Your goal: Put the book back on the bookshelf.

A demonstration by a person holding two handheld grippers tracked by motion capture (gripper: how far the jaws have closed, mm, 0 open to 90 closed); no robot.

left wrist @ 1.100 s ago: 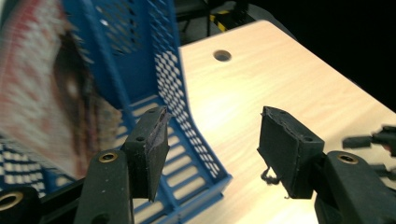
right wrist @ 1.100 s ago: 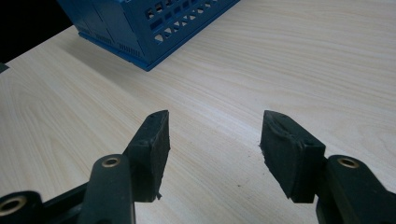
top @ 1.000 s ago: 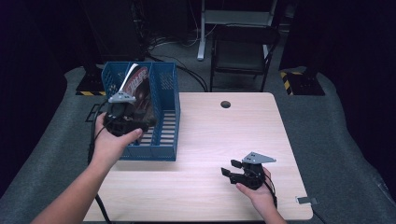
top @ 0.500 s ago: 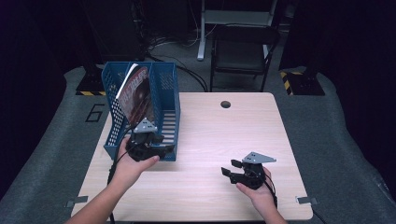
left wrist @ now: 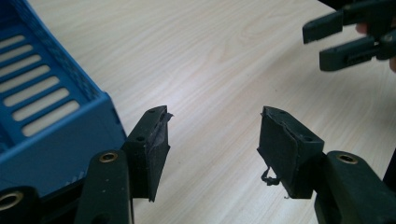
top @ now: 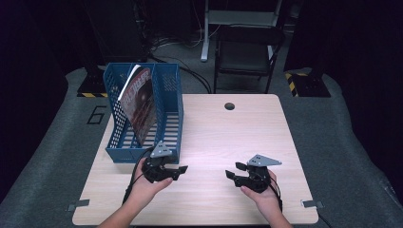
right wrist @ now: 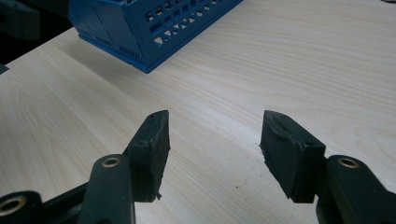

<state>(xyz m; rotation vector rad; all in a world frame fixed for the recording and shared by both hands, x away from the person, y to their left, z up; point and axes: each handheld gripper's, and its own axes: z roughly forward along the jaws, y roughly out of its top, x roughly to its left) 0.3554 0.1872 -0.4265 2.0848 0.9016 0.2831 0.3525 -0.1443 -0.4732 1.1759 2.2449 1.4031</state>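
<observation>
A blue slotted file rack (top: pixel 161 102) stands on the left of the wooden table (top: pixel 228 137). A dark red magazine (top: pixel 140 102) leans upright inside it. My left gripper (top: pixel 178 171) rests low over the table just in front of the rack's near right corner, pointing right, open with nothing between its pads. In the left gripper view the gripper (left wrist: pixel 212 135) has bare wood in its gap and the rack (left wrist: pixel 42 112) at its left. My right gripper (top: pixel 234 170) sits at the front right, pointing left, open and empty. In the right gripper view the gripper (right wrist: pixel 215 140) faces the rack (right wrist: pixel 154 23).
The right gripper's jaws (left wrist: pixel 345 39) appear at the top right of the left gripper view. A cable hole (top: pixel 229 106) lies near the table's far edge. A black chair (top: pixel 244 47) stands behind the table on grey floor.
My left hand has come down and toward me from the rack to the table in front of it. The magazine stays leaning in the rack. The right gripper has not moved.
</observation>
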